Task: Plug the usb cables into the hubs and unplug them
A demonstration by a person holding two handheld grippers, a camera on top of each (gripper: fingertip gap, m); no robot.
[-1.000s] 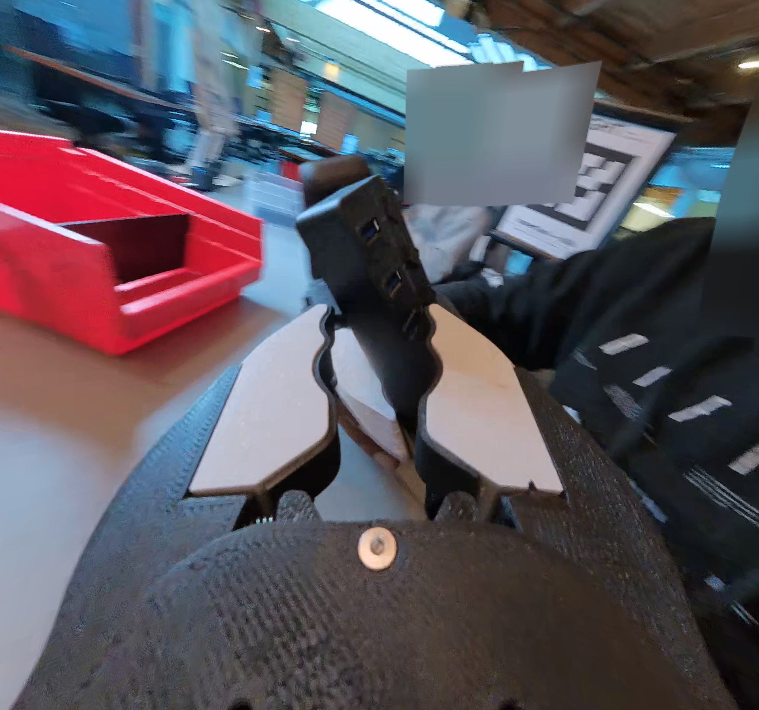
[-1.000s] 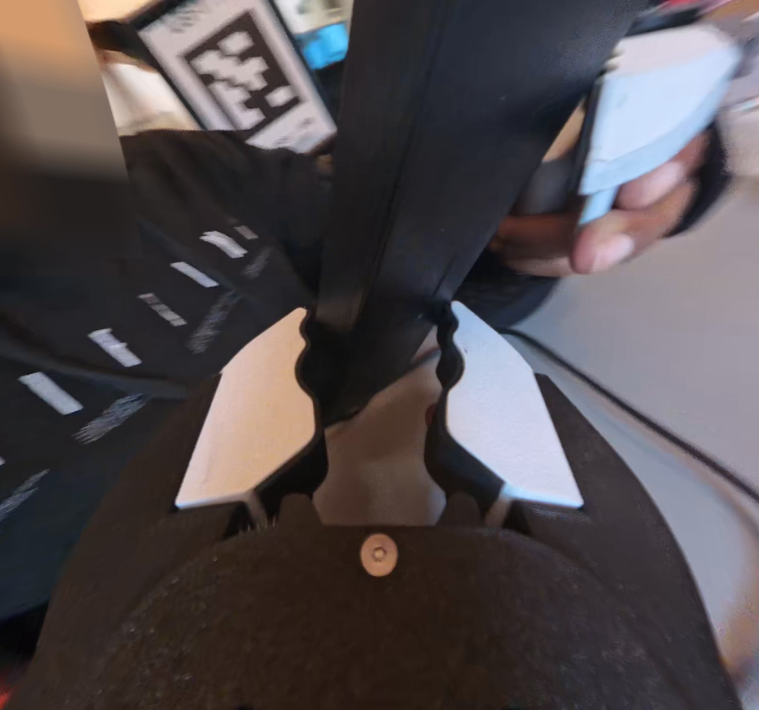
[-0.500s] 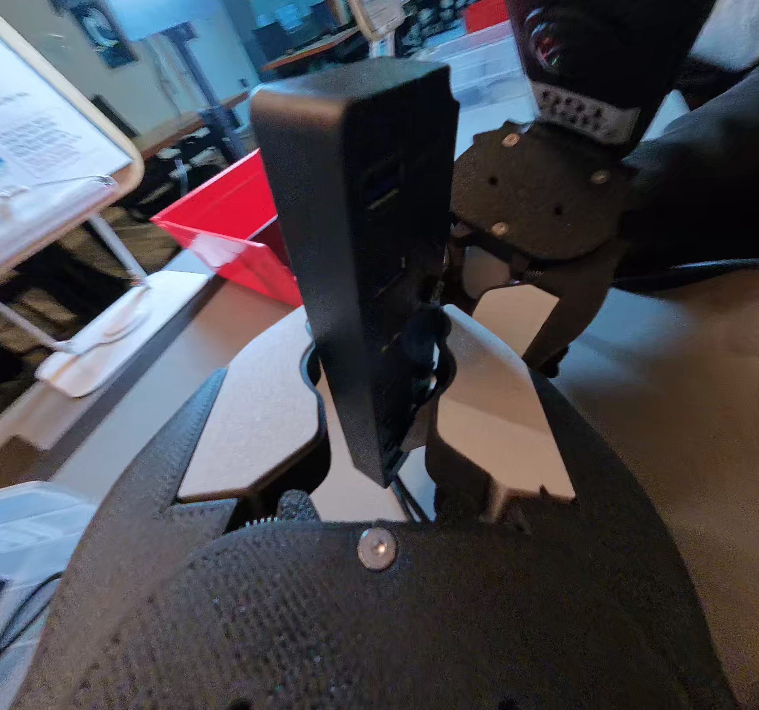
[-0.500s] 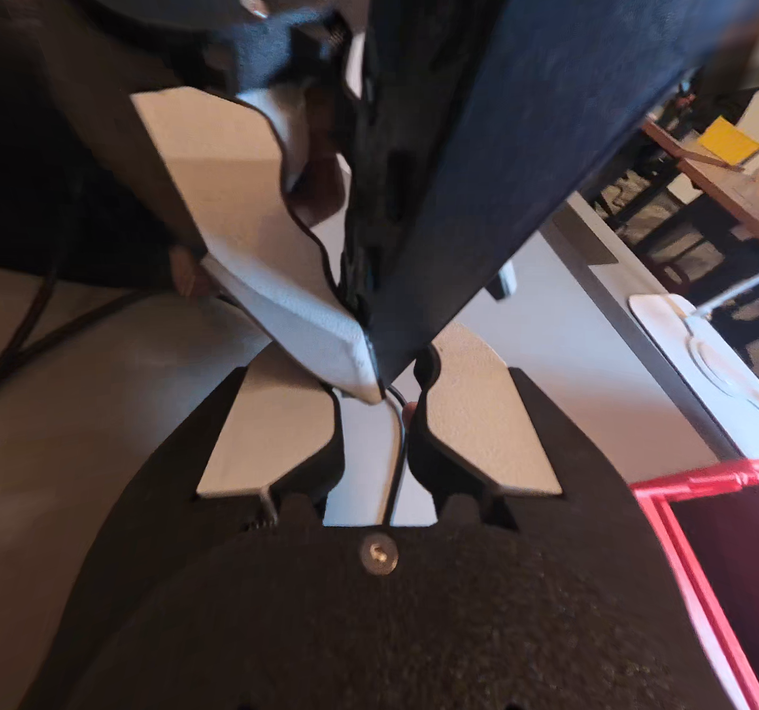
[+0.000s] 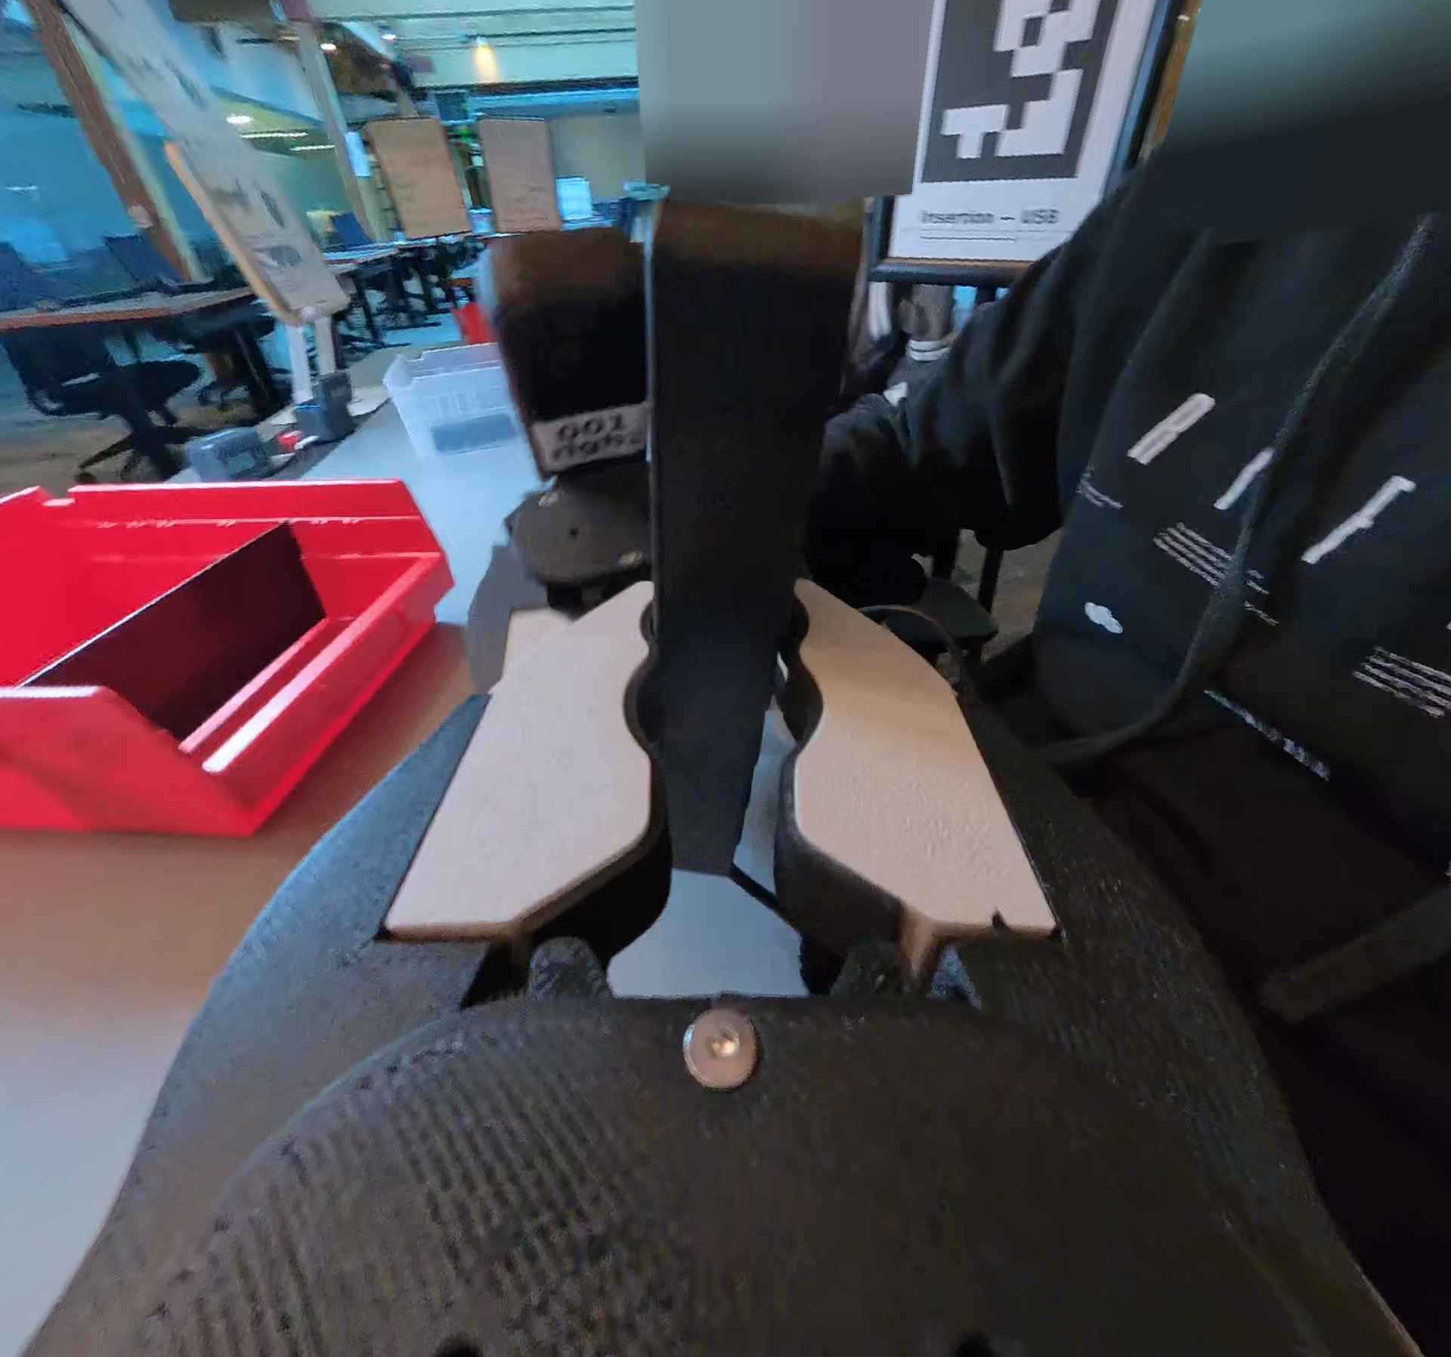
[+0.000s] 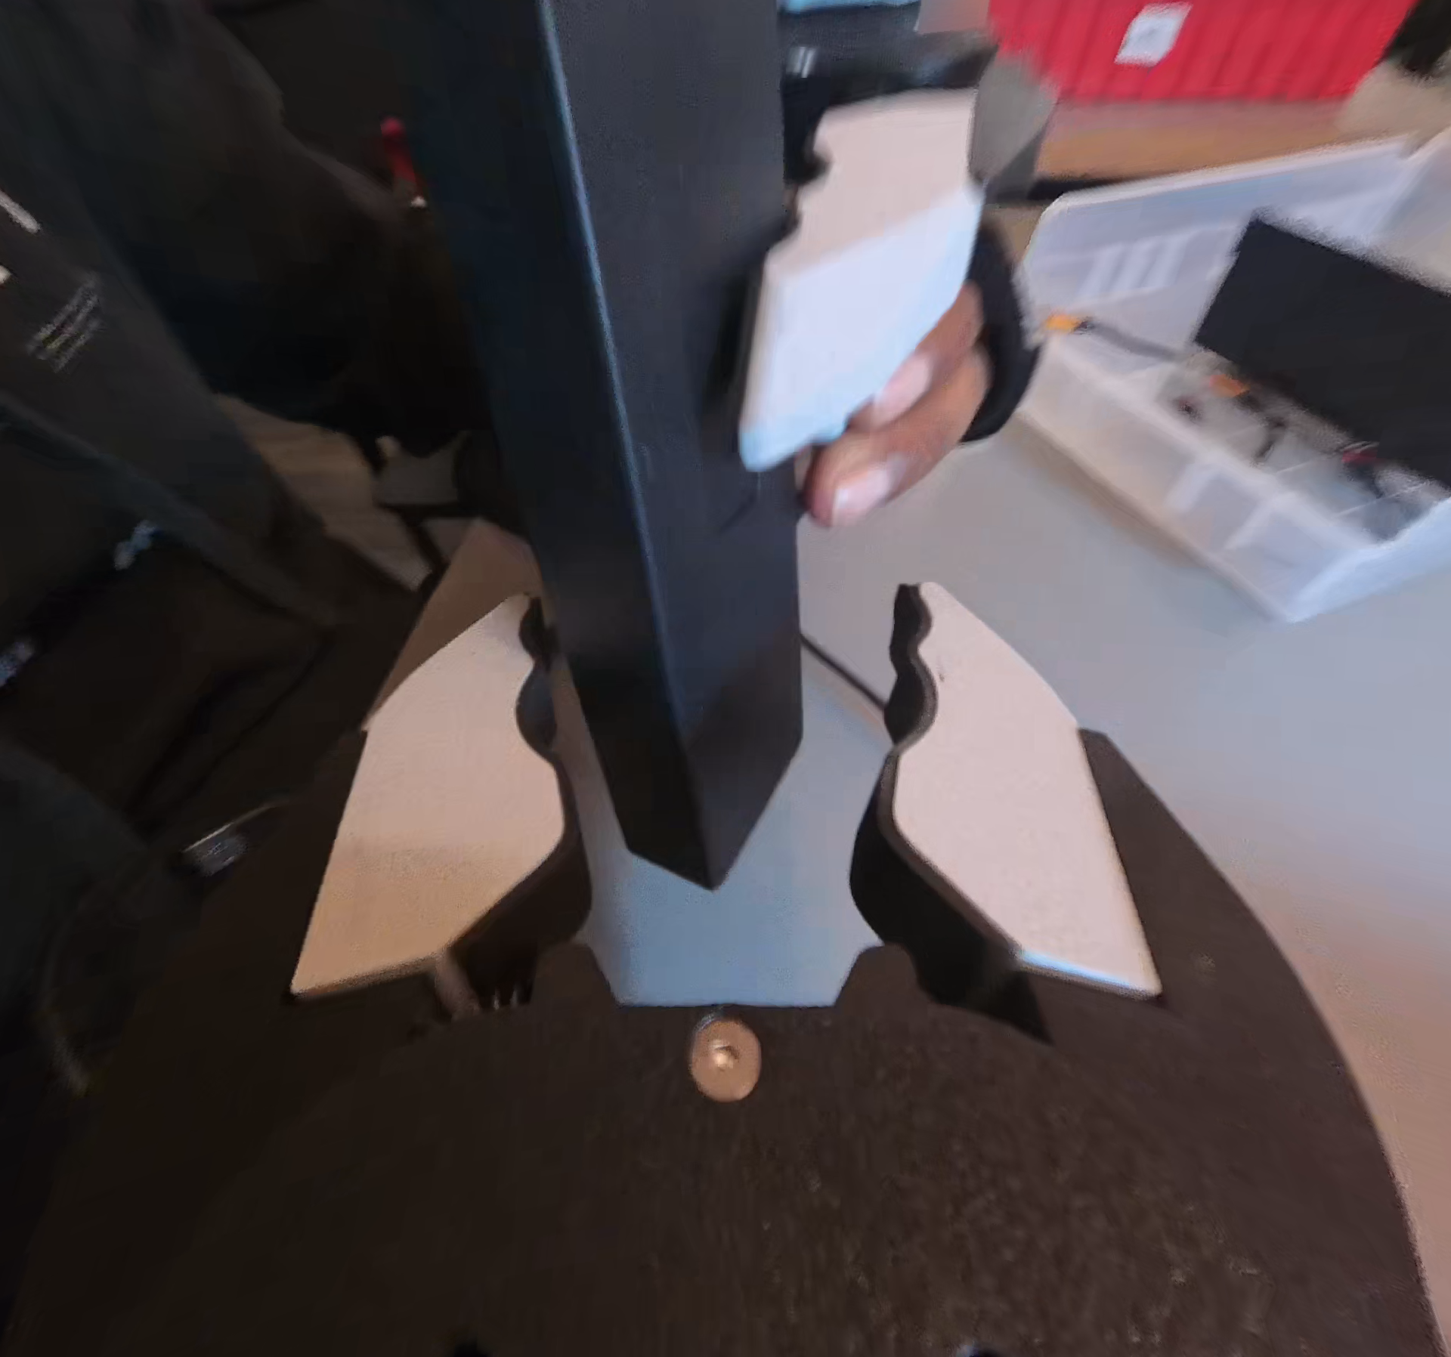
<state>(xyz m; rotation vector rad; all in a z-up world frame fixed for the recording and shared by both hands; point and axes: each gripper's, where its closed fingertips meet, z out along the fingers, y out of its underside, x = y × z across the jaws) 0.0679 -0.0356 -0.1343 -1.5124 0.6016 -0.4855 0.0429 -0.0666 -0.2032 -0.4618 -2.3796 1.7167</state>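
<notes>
Two claws are near one long black box-shaped USB hub (image 5: 738, 534). The left claw (image 5: 718, 699) is squeezed on the hub, with a pale finger pad pressing each side of its lower part. The hub stands almost straight up between the pads and rises high above them. Its bottom corner hangs over a bit of the pale grey bench (image 5: 707, 935) seen through the gap.

In the right wrist view, the same black hub (image 6: 667, 377) fills the middle. The right claw (image 6: 718, 699) is spread apart. Its left pad sits just beside the hub, and I cannot tell if it touches. Its right pad is clearly away from the hub, with bench showing in the gap. The hub's pointed lower end hangs between the two pads. A thin black cable (image 6: 844, 672) runs across the bench just behind it.

Farther up the hub, a pad of the left claw (image 6: 856, 322) is pressed against its side, and a person's fingers (image 6: 887, 456) curl under that pad.

One red plastic bin (image 5: 204, 644) sits on the bench to the left. A clear plastic box with small parts (image 6: 1240, 409) sits on the right. A person in a black sweater with white marks (image 5: 1256, 534) is close behind.
</notes>
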